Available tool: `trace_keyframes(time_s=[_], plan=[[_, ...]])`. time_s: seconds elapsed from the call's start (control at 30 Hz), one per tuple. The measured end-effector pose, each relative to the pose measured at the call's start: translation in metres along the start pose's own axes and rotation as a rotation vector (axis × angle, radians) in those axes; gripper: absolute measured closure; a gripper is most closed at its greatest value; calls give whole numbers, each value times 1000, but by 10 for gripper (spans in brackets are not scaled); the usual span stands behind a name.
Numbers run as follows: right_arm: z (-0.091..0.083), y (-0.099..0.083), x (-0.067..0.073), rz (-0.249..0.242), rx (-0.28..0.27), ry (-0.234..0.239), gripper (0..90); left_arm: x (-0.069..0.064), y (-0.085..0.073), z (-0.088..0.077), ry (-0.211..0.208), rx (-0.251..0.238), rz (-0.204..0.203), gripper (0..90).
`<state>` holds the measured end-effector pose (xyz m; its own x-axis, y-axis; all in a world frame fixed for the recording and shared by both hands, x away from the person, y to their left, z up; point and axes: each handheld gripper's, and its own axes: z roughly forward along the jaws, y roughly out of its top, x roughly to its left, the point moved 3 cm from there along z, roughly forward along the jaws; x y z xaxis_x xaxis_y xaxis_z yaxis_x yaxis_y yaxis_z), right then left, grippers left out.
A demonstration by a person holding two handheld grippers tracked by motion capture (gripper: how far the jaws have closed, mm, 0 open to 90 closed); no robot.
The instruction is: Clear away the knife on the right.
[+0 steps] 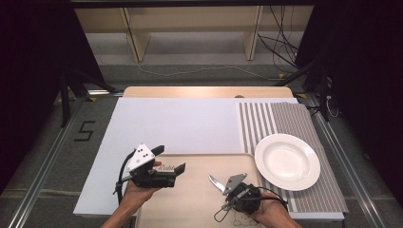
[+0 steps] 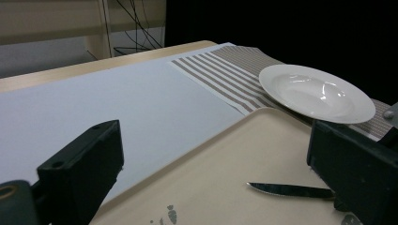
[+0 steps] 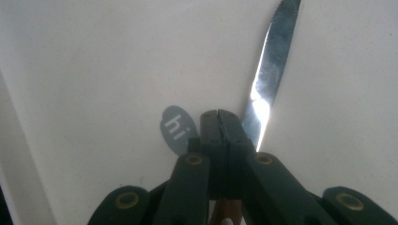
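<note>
Legible writing: a grey oval label point(image 3: 177, 129) printed on the tray reads "hi"; script on the tray point(image 1: 190, 209) beside the left gripper begins "Rabb", the rest hidden. A dark "5" point(image 1: 83, 130) is marked on the floor left of the bench.

The right gripper point(image 1: 229, 188) has its jaws pressed together on the handle end of a table knife point(image 3: 267, 77); a brown handle shows beneath the jaws in the right gripper view. The serrated blade projects over the beige tray, its tip pointing toward the left gripper. The left gripper point(image 1: 172, 160) stands with jaws wide apart and nothing between them, above the tray's left part.

Surface: a wooden bench point(image 1: 199, 91) carries a white sheet point(image 1: 171, 123) and a striped placemat point(image 1: 280, 118). A white deep plate point(image 1: 287, 161) rests on the placemat, just beside the tray's right corner. Beyond the bench are wooden shelf legs and loose cables on a grey floor; the surroundings are dark.
</note>
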<state>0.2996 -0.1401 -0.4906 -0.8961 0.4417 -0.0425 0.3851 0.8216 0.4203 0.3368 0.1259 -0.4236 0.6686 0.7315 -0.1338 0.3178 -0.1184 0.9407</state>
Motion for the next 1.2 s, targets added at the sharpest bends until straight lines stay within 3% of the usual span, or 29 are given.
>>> trace_keyframes(time_s=[0.37,0.63,1.2], plan=[[-7,-8,-16,49,31,-55,900,0,0,0,0,0,0,40],[-9,-12,-26,92,35,-68,900,0,0,0,0,0,0,40],[-12,-22,-40,120,73,-97,900,0,0,0,0,-1,1,40]])
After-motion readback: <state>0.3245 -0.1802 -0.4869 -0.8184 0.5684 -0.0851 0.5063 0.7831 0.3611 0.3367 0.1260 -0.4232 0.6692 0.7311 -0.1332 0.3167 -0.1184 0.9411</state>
